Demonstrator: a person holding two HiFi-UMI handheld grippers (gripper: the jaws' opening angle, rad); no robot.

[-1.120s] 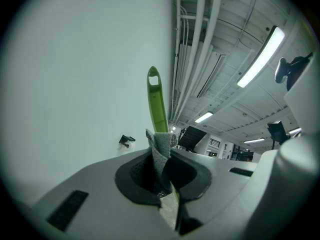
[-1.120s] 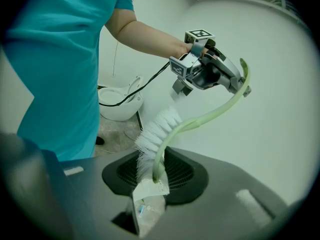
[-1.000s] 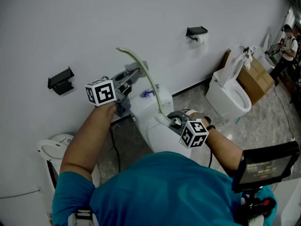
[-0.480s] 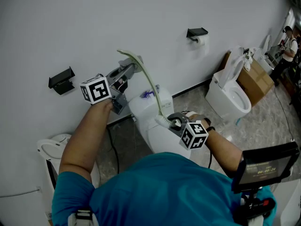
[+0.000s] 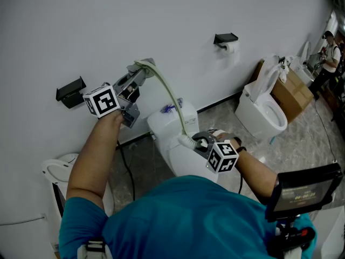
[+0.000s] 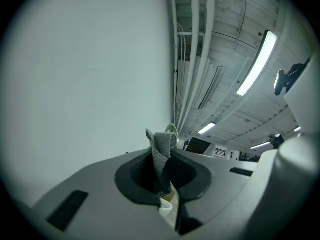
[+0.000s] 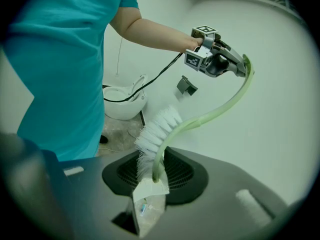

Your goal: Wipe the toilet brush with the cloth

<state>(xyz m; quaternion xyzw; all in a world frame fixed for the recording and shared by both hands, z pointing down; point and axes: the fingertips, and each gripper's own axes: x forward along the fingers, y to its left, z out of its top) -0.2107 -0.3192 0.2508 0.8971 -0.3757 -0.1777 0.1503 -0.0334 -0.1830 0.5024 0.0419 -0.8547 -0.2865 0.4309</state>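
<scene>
The toilet brush looks light and springy, bowing from the right gripper, clamped beside its bristles at five o'clock, to the left gripper pinching soft cloth round its tip at eleven o'clock.

white wall is right behind the left gripper – no room past it. the bent toilet brush bridges across to the right gripper, toilet tank underneath – open floor off right.

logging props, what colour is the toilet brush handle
Pale green handle; clearest in the right gripper view.
</scene>
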